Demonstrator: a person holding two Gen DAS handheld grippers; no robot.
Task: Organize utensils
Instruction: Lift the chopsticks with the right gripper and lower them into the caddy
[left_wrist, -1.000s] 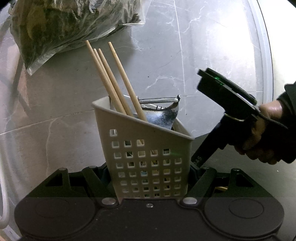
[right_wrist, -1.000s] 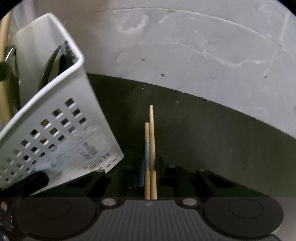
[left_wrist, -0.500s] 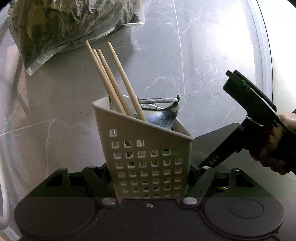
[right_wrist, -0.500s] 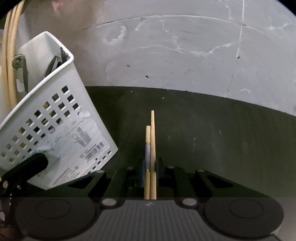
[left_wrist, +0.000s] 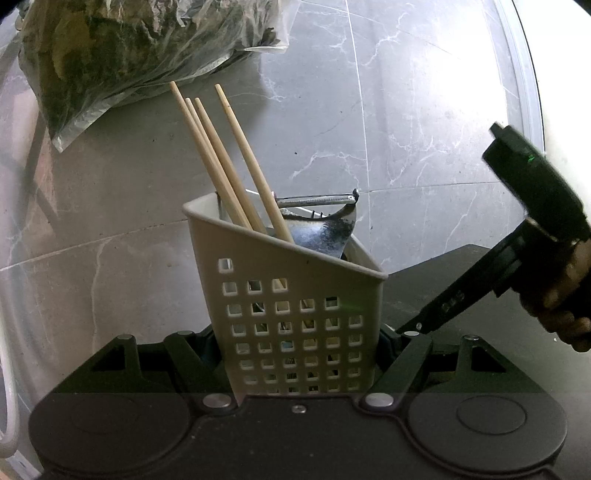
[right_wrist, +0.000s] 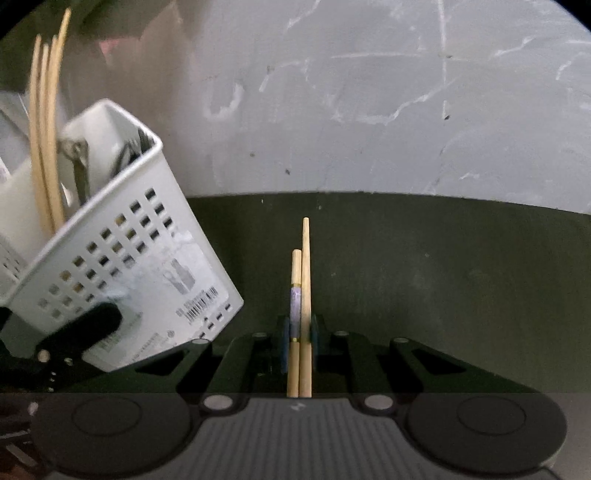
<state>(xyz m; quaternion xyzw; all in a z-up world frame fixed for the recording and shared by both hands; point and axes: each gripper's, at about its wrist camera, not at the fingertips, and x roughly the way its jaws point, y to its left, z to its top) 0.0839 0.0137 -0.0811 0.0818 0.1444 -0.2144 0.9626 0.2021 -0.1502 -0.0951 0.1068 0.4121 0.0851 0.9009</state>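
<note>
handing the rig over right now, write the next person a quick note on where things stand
Left gripper: shut on the white utensil caddy, held tilted above the marble floor.
Right gripper: shut on two chopsticks, beside the caddy, not yet over it.
Done: four chopsticks, a peeler and other metal utensils are in the caddy.
Left: drop the held pair in.

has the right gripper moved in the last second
Yes. In the left wrist view, the right gripper has pulled back to the right, away from the caddy, still clamping two chopsticks. The left gripper keeps hold of the caddy.
</note>
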